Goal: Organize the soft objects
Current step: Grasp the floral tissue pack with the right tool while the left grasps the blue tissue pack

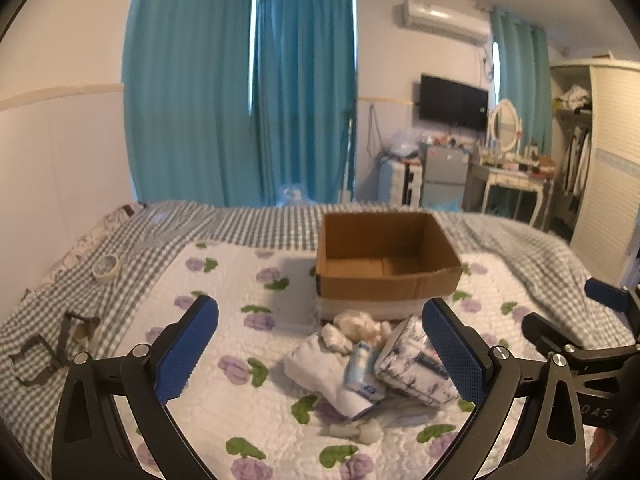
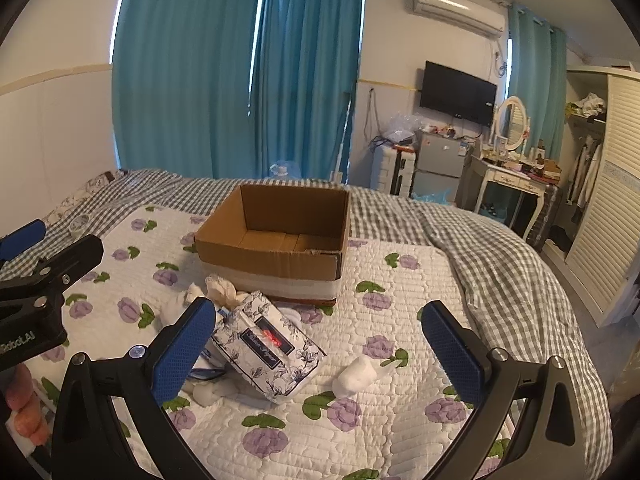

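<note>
Home bedroom: bed (image 2: 500, 264), curtains (image 2: 240, 72), dressing table (image 2: 516, 184), probably wardrobe (image 2: 612, 200).

Black tool (image 1: 320, 344), blue textured pads (image 1: 188, 346)

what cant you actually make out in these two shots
- Cardboard box floor: its near wall hides the front strip, both views.
- Tissue pack label: too small, blurred to read, right wrist view.
- Blue-white tube print: blurred, left wrist view.
- Bundle under the left gripper: partly covered by the pile.

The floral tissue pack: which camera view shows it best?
The right wrist view: the floral tissue pack lies almost whole, its label facing up. In the left wrist view the left gripper's right finger covers part of it.
</note>
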### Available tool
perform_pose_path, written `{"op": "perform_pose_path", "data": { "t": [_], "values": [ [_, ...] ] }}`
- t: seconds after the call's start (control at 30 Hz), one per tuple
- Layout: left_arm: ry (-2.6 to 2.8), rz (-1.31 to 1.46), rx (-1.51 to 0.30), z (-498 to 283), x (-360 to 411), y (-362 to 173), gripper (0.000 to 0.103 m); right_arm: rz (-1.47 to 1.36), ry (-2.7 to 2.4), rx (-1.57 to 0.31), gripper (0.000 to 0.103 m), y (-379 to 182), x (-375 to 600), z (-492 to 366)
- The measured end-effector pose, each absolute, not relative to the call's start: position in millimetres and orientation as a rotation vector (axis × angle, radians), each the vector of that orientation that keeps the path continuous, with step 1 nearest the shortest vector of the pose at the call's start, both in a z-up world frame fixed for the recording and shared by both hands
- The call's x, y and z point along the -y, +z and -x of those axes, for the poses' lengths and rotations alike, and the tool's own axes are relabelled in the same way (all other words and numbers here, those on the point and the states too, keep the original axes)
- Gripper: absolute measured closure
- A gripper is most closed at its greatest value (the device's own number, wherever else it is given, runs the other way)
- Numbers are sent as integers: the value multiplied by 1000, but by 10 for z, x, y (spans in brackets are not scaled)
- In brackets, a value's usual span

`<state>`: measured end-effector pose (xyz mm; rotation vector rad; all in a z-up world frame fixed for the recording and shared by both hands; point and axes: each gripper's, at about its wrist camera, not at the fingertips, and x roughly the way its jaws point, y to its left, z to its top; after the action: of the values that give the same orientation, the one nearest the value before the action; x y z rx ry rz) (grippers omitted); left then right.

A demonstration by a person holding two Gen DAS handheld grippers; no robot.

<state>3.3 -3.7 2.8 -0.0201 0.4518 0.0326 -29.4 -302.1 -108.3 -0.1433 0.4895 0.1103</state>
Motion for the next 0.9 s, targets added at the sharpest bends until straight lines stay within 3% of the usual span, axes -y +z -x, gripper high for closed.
{"op": "perform_pose_path", "data": {
  "t": [0.27, 0.73, 0.8, 0.87, 0.9],
  "values": [
    [76, 49, -628, -401, -46, -607, 0, 191, 213, -749, 0, -1797, 2889, -317],
    [80, 33, -758, -752, -83, -1072, 1, 370, 239, -898, 0, -2556, 2507, -945],
    [65, 27, -764, -767, -58, -1095, 1, 381, 209, -896, 6, -2595, 2530, -987],
    [49, 9, -759, -749, 2, -1083, 1, 376, 179, -884, 25, -2583, 2582, -995],
    [40, 2, -754, -745, 24, -1078, 1, 345, 185, -881, 27, -2545, 2640, -991]
  ]
}}
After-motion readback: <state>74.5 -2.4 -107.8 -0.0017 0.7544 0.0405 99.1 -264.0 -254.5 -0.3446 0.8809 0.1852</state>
